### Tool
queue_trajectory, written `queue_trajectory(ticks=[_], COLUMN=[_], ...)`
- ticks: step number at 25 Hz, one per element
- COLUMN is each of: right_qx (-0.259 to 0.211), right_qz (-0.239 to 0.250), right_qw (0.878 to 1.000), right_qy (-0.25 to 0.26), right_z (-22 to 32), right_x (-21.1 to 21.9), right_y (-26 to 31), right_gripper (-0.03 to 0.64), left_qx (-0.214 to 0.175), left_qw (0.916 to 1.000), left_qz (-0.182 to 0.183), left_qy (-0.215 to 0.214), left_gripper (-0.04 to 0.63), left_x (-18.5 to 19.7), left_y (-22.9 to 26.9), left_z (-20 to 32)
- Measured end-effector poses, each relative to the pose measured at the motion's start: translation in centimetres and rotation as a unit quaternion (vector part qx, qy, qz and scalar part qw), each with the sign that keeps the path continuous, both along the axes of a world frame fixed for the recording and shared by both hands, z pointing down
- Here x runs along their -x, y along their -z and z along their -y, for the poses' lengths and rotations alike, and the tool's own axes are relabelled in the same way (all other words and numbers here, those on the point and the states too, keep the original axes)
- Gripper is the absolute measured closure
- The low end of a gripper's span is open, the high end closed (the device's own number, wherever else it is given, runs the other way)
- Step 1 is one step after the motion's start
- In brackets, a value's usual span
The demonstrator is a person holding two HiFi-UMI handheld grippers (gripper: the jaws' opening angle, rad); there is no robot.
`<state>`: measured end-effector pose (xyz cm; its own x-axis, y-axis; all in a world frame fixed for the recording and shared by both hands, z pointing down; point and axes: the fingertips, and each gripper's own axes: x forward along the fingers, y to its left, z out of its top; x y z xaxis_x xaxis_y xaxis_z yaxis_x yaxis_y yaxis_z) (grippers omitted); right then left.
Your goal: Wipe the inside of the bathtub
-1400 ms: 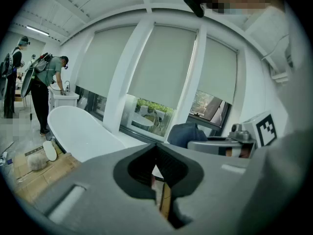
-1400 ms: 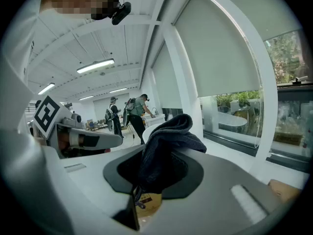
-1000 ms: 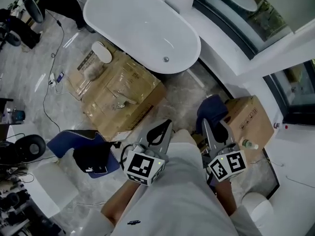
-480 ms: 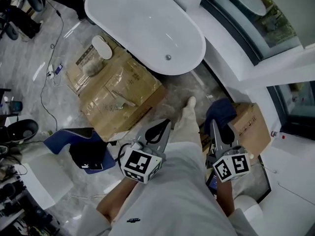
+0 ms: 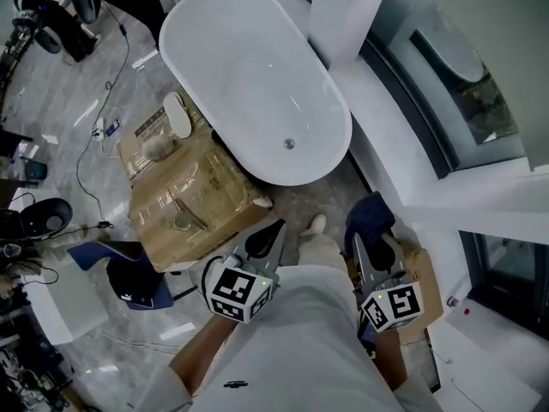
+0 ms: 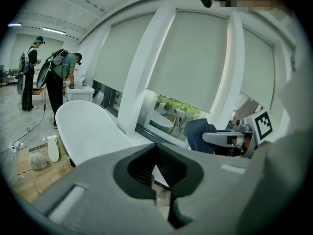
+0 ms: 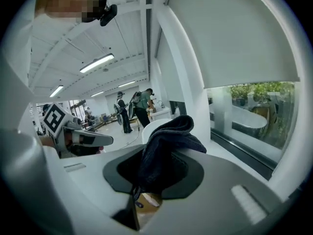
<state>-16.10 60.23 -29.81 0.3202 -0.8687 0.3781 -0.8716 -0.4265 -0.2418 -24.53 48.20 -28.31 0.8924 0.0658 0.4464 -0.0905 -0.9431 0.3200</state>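
Your right claw (image 5: 371, 245) is clamped on a dark blue cloth (image 5: 369, 213), which bunches up out of the tips and leans forward. In the right gripper view the cloth (image 7: 166, 138) fills the hollow between the jaws of that claw (image 7: 146, 155), and its lower end is lost inside them. Your left claw (image 5: 268, 237) is closed with nothing in it; in the left gripper view its tips (image 6: 156, 150) meet and only a thin slit shows.

The white oval bathtub (image 5: 240, 67) lies ahead of both claws and well apart from them, on the floor. In the head view its long axis runs from upper left to lower right, and the end with the small round drain (image 5: 289, 144) is nearest you. Brown cardboard boxes (image 5: 193, 191) sit just beside its left flank. A white pillar (image 5: 352, 15) cuts across the tub's right rim. From the right claw, the cloth hides most of the tub (image 7: 157, 125). Your pale shirt covers both hands.
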Motion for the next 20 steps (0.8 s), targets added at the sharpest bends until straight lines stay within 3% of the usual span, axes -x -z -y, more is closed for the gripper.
queue_trajectory(ticks=[10, 20], right_qx=[0.012, 0.034], right_qz=[-0.015, -0.001], right_qw=[0.991, 0.983], right_qy=[0.130, 0.179], right_z=[3.7, 14.7], right_x=[-8.2, -13.5], right_y=[-1.0, -2.7], right_gripper=[0.532, 0.532], left_qx=[0.007, 0.035], left_qw=[0.9951, 0.9859], left_qz=[0.033, 0.029], left_qy=[0.093, 0.161], left_gripper=[0.596, 0.596], left_x=[-5.7, -10.2], left_y=[-2.9, -4.9], left_z=[1.6, 12.0])
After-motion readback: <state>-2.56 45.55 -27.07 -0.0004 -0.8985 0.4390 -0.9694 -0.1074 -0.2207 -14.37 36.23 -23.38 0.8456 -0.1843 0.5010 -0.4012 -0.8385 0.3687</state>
